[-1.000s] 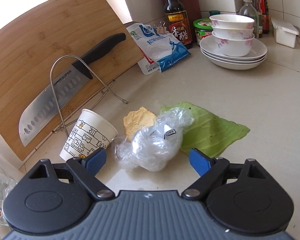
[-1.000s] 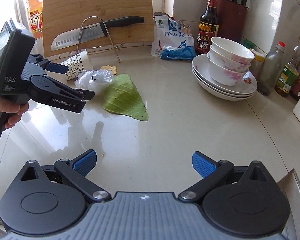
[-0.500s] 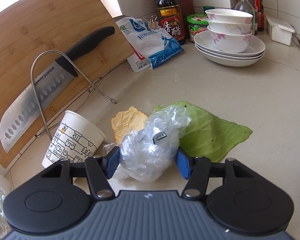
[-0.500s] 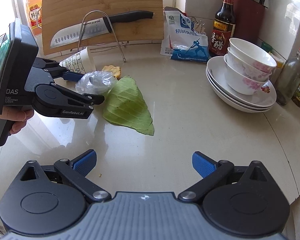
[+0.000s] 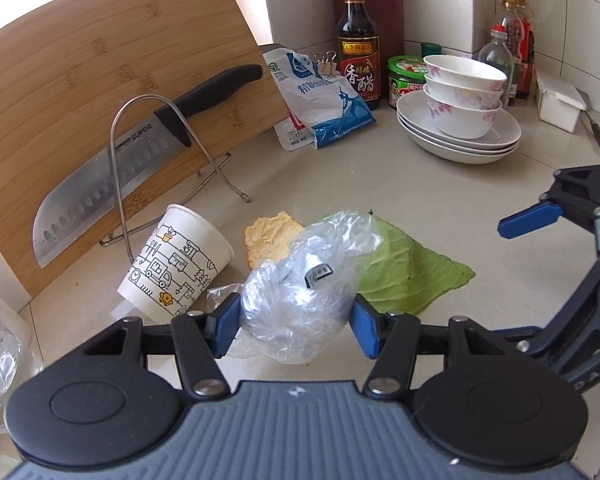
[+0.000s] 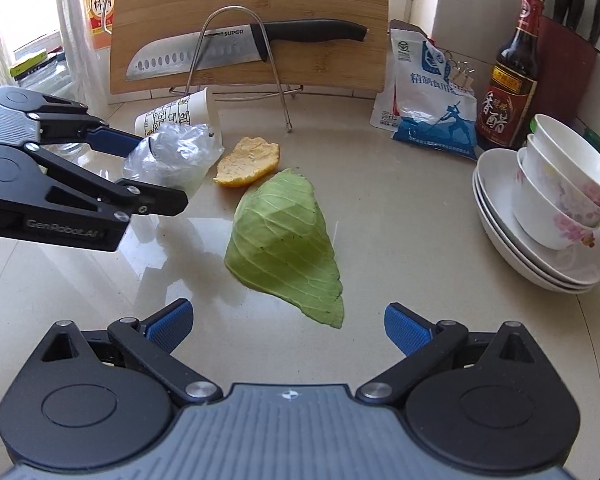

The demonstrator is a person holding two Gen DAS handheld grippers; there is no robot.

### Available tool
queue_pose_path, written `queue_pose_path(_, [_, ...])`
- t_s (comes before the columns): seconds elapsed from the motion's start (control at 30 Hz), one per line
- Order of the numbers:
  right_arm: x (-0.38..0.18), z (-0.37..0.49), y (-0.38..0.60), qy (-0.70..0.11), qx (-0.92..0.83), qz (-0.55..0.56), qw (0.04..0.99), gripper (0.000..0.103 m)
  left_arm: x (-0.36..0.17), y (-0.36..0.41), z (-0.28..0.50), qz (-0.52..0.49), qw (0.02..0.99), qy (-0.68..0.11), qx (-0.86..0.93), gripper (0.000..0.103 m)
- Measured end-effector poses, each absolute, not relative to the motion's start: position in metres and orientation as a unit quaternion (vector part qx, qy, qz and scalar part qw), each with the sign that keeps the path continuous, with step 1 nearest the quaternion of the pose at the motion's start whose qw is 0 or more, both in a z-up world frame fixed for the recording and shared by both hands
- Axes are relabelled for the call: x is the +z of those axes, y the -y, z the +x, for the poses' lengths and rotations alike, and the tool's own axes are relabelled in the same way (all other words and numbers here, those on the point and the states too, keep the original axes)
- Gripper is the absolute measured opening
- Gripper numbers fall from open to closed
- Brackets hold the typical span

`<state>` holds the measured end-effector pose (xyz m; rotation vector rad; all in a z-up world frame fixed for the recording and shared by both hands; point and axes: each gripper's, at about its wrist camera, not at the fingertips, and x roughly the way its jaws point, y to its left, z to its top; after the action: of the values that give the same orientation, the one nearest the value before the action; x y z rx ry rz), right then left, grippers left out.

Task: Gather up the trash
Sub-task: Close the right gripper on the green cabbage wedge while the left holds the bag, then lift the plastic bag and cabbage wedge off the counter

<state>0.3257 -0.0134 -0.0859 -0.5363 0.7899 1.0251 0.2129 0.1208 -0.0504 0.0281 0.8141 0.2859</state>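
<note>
Now left tool (image 5: 294, 326) clamped, plastic bag (image 5: 300, 284) lifted

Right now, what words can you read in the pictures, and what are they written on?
"SUPOR": on the knife blade.
"GenRobot.AI": on the left gripper, side of its arm.
"香醋": on the dark bottle.
"料酒": on the orange bottle.
"DAS": on the right gripper, seen from the left wrist.
Salt bag and green jar: print too small to read surely.
</note>
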Motion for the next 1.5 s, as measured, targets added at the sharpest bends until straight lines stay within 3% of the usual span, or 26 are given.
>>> queue_pose_path(0.4, [-0.097, 0.34, -0.04, -0.322, 0.512, -0.268, 0.75, 0.102, -0.046, -0.133, 0.198, -0.023, 0.904, -0.398, 0.156, 0.058])
queue_pose_path(0.73, [-0.106, 0.345, -0.065, -0.319, 0.519, -0.286, 0.74, 0.079, -0.051, -0.139, 0.2, -0.04, 0.901, -0.402, 0.16, 0.058])
queue_pose_path(1.07, [-0.099, 0.339, -0.069, -0.291, 0.511, -0.304, 0.749, 0.078, -0.051, -0.14, 0.2, -0.046, 0.903, -0.401, 0.15, 0.058])
queue_pose_path(1.27, [-0.105, 0.338, -0.072, -0.299, 0.507, -0.315, 0.745, 0.058, -0.05, -0.143, 0.198, -0.05, 0.903, -0.4, 0.151, 0.058])
queue_pose_path(1.43, [-0.102, 0.339, -0.067, -0.313, 0.515, -0.298, 0.74, 0.034, -0.05, -0.144, 0.197, -0.051, 0.902, -0.403, 0.147, 0.058])
queue_pose_path(1.5, [-0.1, 0.339, -0.064, -0.317, 0.518, -0.29, 0.74, 0.032, -0.049, -0.144, 0.197, -0.05, 0.901, -0.406, 0.142, 0.058])
